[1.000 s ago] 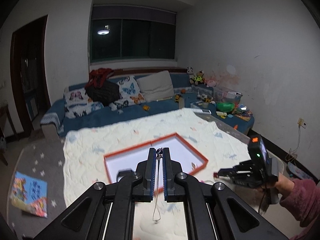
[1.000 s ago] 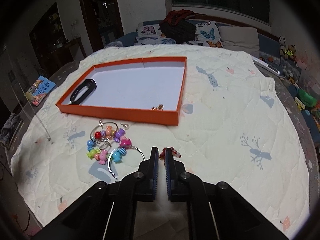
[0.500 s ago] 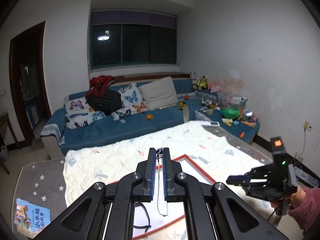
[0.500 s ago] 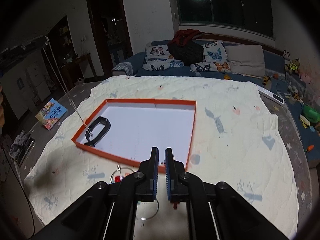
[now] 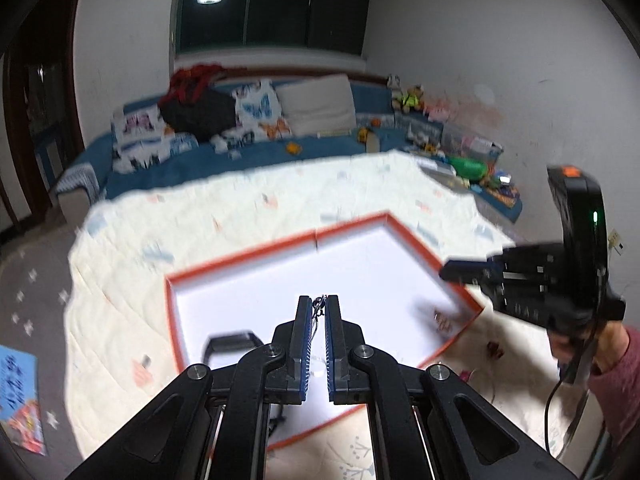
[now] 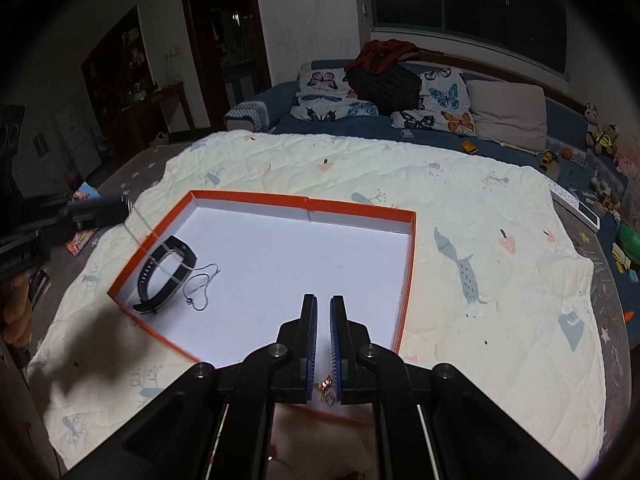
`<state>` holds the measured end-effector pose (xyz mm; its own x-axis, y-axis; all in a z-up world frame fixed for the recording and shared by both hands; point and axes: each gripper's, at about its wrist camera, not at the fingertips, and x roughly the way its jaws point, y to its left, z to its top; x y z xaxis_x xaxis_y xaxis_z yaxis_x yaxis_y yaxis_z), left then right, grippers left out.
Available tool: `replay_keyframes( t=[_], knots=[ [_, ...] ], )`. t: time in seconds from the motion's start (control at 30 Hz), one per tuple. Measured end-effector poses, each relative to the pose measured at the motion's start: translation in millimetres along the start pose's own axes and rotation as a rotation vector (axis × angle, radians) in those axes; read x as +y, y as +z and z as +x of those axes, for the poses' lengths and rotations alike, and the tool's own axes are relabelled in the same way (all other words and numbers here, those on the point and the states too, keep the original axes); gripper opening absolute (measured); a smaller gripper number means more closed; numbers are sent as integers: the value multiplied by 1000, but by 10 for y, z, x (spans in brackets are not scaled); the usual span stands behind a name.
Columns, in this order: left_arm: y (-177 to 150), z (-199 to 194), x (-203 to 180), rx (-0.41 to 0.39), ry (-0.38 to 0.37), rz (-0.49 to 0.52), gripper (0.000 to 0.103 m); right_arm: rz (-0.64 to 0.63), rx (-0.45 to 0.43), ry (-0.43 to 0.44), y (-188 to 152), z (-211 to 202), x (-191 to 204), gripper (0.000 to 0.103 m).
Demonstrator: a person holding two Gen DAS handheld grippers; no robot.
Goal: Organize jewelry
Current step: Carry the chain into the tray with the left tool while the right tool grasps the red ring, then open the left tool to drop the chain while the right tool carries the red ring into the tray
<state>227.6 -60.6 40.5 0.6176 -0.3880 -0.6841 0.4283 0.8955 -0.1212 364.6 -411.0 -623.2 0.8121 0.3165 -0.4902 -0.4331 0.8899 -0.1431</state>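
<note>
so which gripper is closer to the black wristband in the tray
Left. The left gripper hangs just above the tray's left edge, its thin chain trailing down over the black wristband. The right gripper sits over the tray's near right part, well away from it.

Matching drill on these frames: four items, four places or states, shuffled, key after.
1. black rubber wristband
2. thin silver chain
3. small gold trinket
4. right gripper

A. shut, holding nothing
B. pinched in the left gripper, tail lying on the tray floor
C. flat in the orange-rimmed white tray, at its left corner in the right wrist view
D. in the tray corner under the right gripper's fingers

Pairs: 1-C, 2-B, 3-D, 4-A
</note>
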Motion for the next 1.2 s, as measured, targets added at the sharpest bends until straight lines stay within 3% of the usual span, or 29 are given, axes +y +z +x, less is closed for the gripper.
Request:
replay_keyframes(
  t=[0.2,0.47,0.73,1.0,1.07,1.2],
  knots=[
    [-315,394,88,88,-39,-39,6,-15,48,-9,12,225,4,9],
    [-540,675,125,168,-31,-52,8,-25,81,-11,-50,346,-16,9],
    [-509,653,137,174,-28,-64,9,-26,78,-20,-54,313,-45,9],
    [-466,526,62,160,-15,-39,9,-22,33,-22,-122,19,-14,9],
    [-461,505,54,156,-17,-41,9,-19,24,-25,-189,-92,-12,11],
    [-481,474,50,150,-22,-50,9,10,10,-29,-383,-312,-40,35]
  ],
)
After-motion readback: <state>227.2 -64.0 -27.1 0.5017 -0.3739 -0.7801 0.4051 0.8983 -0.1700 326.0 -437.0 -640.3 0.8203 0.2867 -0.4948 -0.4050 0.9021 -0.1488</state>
